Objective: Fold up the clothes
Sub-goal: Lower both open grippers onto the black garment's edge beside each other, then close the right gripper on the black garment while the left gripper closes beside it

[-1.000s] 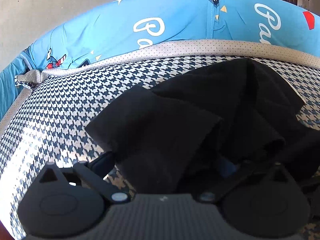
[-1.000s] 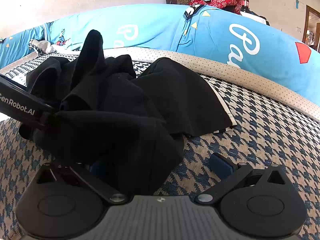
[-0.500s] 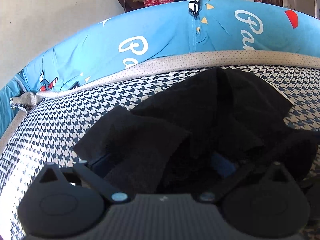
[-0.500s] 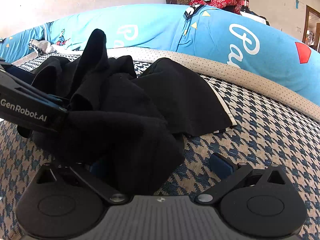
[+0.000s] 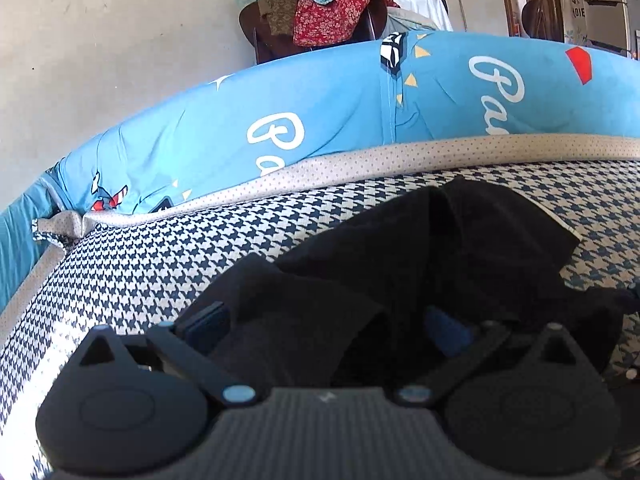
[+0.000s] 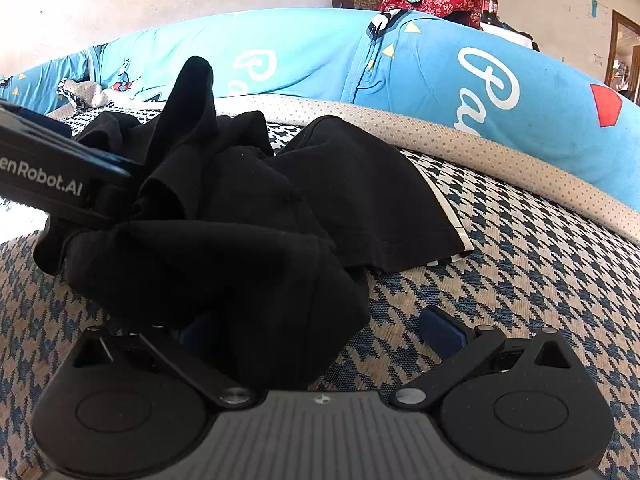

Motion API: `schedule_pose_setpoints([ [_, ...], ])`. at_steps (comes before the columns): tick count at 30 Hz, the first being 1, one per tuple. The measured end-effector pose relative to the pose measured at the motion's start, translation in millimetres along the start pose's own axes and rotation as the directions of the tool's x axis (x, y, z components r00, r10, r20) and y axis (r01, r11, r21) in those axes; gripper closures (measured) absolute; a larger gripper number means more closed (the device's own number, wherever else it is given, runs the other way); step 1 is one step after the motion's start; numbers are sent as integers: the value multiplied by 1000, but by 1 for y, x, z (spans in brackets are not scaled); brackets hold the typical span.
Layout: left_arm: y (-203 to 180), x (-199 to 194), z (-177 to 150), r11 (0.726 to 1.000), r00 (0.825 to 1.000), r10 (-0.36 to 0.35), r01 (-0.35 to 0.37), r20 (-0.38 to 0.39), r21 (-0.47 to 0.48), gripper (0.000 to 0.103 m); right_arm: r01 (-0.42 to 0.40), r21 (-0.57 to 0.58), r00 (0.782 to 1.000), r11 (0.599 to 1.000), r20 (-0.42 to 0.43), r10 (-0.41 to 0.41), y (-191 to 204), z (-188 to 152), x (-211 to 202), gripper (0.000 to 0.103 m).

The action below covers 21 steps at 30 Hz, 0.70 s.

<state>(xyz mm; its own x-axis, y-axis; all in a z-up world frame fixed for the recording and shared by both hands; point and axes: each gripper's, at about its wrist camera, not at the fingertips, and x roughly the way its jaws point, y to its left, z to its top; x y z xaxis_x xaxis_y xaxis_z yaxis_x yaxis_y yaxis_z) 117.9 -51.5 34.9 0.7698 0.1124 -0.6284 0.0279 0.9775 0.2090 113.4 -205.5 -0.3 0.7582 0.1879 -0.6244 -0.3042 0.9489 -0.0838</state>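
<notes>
you're dealing with a soft, light black garment that will sag and slump wherever it isn't supported, so take hold at an edge or corner, not in the bunched middle, and spread it flat before any crease. the striped hem lying flat at its right looks like the clearest edge to pinch.

it lies crumpled on the houndstooth cover of the bed, one peak standing up, the rest heaped in loose folds with nothing squared (not a folded shape by any reading).

your left gripper has its fingers spread wide with cloth bunched between them; i can't tell whether they pinch any of it. your right gripper is spread wide too, cloth draped over its left finger, the right one bare above the cover.
</notes>
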Motion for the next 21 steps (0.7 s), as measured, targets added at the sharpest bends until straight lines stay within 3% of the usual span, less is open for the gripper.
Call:
schedule_pose_setpoints([
  [4,15,2,6,996,1000,-14,11,-25,-83,0,1,1,1000,1000,3,-1,0,0,0,0],
  [8,31,5,10,988,999,14,-19,-33,-150,0,2,3,1000,1000,5,-2,0,-1,0,0],
  [12,45,14,8,981,995,39,-55,-88,-186,0,7,0,1000,1000,2,-7,0,-2,1,0],
  [16,60,17,4,972,988,75,-103,-135,-213,0,18,66,995,998,-100,-11,-2,3,-9,0],
  [21,79,7,5,959,983,141,-166,-119,-232,0,-9,160,996,987,-88,23,-7,16,-43,2],
])
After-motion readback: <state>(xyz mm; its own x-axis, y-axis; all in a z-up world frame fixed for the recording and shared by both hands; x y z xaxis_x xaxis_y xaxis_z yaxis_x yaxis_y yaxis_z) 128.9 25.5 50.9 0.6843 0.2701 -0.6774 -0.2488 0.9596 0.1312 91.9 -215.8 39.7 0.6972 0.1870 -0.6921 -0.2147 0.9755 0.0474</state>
